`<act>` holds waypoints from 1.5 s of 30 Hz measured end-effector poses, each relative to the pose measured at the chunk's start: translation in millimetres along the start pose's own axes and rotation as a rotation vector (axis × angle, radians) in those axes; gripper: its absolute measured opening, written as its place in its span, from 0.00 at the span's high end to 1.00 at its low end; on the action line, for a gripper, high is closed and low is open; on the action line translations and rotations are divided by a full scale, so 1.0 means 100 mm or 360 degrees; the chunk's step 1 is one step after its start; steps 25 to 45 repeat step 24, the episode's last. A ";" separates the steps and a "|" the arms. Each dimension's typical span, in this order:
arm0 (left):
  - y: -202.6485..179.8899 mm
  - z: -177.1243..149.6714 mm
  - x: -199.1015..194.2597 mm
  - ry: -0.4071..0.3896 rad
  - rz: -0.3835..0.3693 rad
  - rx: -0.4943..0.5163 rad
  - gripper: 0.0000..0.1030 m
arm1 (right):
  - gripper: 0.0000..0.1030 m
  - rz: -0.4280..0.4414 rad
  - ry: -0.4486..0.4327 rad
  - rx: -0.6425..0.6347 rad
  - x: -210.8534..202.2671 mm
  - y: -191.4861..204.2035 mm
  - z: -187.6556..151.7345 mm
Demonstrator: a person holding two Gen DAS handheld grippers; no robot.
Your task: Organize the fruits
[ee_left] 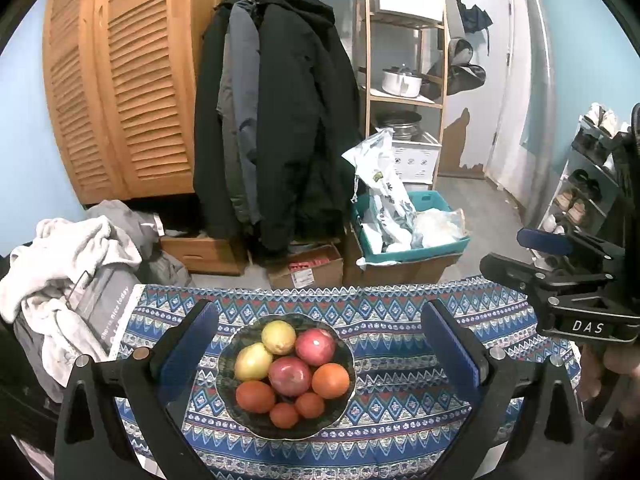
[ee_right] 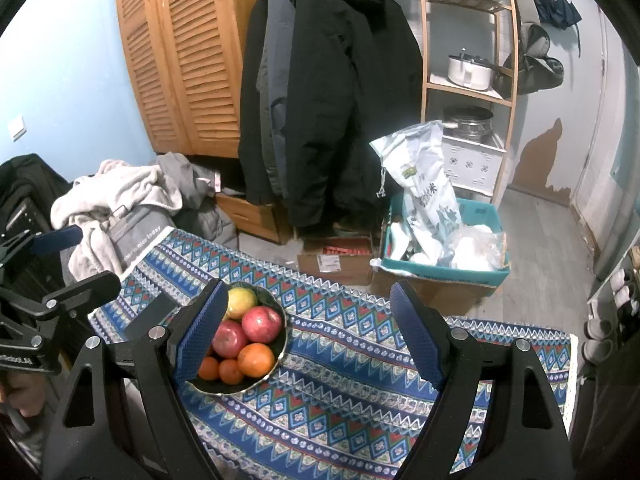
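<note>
Dark and scallop-edged, a bowl [ee_left: 347,354] was set on a blue patterned tablecloth [ee_left: 400,312]. Inside it were piled two yellow fruits [ee_left: 279,337], two red apples [ee_left: 290,376] and five oranges [ee_left: 330,380]. The left gripper [ee_left: 320,344] was held wide open above the bowl, gripping nothing. The right gripper [ee_right: 308,330] was held open and empty just right of the bowl.

We are seeing a dark green plate [ee_left: 228,364] carrying two yellow lemons [ee_left: 279,337], two red apples [ee_left: 289,376] and orange-coloured oranges [ee_left: 330,380]. We are looking at a tablecloth [ee_left: 400,392] patterned in blue, white and red zigzag bands. Blue pads [ee_left: 448,344] are lining the black fingers. Behind, we are noting black coats [ee_left: 288,120], orange-brown louvred doors [ee_left: 132,92], a teal crate [ee_left: 432,246] and pale blue walls [ee_left: 24,160].
</note>
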State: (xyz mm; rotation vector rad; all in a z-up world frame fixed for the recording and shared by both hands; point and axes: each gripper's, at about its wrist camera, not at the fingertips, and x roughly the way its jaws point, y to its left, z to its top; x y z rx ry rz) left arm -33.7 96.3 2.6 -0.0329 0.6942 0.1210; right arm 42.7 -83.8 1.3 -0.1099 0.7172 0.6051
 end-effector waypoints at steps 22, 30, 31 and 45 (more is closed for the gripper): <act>-0.02 0.00 0.00 0.0019 -0.0029 -0.0026 0.01 | 0.20 -0.0001 0.0000 0.0006 -0.01 -0.05 0.01; -0.01 0.00 0.00 0.0019 -0.0031 -0.0031 0.01 | 0.20 -0.0001 0.0000 0.0003 -0.02 -0.05 0.00; -0.01 0.00 0.00 0.0019 -0.0031 -0.0031 0.01 | 0.20 -0.0001 0.0000 0.0003 -0.02 -0.05 0.00; -0.01 0.00 0.00 0.0019 -0.0031 -0.0031 0.01 | 0.20 -0.0001 0.0000 0.0003 -0.02 -0.05 0.00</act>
